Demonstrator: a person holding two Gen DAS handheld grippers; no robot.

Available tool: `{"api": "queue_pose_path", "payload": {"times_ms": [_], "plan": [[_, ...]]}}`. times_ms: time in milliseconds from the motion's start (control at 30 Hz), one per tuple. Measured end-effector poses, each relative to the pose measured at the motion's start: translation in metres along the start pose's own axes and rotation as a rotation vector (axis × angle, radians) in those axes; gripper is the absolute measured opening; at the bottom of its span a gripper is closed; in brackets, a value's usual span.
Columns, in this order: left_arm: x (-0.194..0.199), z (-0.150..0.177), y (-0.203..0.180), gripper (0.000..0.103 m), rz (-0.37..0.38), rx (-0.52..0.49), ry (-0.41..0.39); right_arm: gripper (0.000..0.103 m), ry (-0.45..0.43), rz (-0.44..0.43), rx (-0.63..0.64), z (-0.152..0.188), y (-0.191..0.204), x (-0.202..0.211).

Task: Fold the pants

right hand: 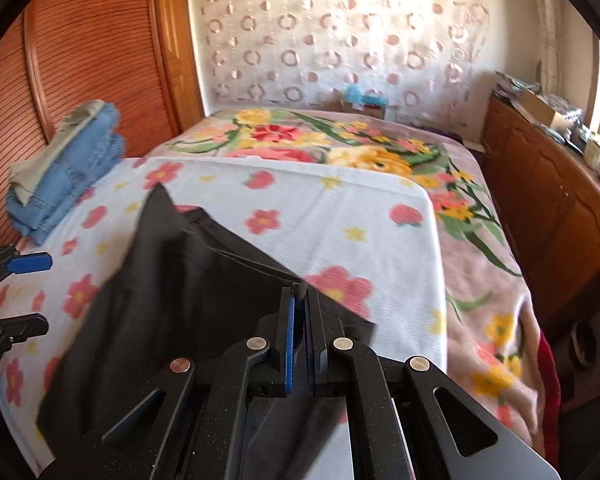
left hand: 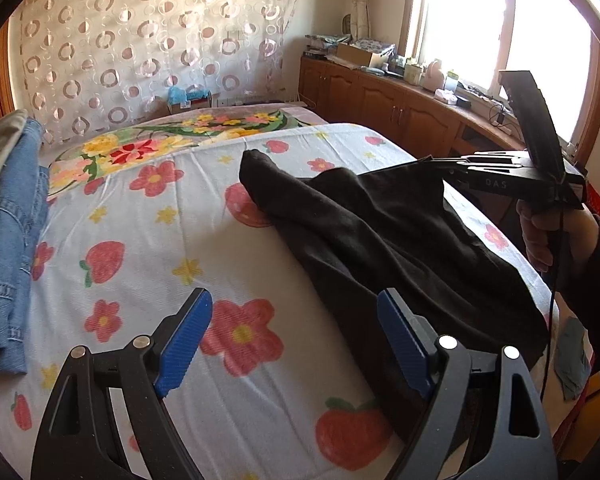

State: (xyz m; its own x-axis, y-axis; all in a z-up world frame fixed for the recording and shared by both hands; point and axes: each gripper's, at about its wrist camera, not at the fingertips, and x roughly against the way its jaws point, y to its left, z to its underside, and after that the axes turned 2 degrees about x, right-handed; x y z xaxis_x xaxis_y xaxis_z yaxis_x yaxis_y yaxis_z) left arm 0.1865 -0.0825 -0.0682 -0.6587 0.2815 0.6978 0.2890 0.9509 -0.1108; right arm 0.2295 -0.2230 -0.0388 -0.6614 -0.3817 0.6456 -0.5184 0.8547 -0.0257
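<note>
Our right tongs (right hand: 299, 300) pinch the black pants (left hand: 380, 240), which trail toward the frame's lower left, nearer our released, empty left tongs (left hand: 296, 336).

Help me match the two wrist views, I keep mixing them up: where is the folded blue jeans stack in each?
Left wrist: folded blue jeans stack at the far left edge, on the strawberry sheet.
Right wrist: stack at upper left, beside the wooden slatted panel.
Shared landmark: black pants on the sheet.

Only legible text: letters "DAS", faint, on side of right tool (left hand: 430, 160) body; nothing else readable
</note>
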Motion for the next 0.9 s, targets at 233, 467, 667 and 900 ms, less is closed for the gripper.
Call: {"api": "queue_pose_path", "payload": {"times_ms": [233,467,667,900], "plan": [[-0.015,0.002,-0.007,0.085,-0.009,-0.019,0.039,0.004,-0.013,0.064,-0.049,0.003,-0.011,-0.003],[-0.015,0.005,-0.010,0.085,-0.009,-0.016,0.050,0.004,0.005,0.113,-0.047,0.004,-0.008,-0.013],[-0.015,0.004,-0.008,0.085,-0.006,-0.017,0.050,0.004,0.015,0.116,-0.053,0.000,-0.008,-0.016],[-0.010,0.005,-0.016,0.085,0.011,-0.026,0.045,0.020,-0.022,0.105,-0.078,0.006,-0.014,0.000]]}}
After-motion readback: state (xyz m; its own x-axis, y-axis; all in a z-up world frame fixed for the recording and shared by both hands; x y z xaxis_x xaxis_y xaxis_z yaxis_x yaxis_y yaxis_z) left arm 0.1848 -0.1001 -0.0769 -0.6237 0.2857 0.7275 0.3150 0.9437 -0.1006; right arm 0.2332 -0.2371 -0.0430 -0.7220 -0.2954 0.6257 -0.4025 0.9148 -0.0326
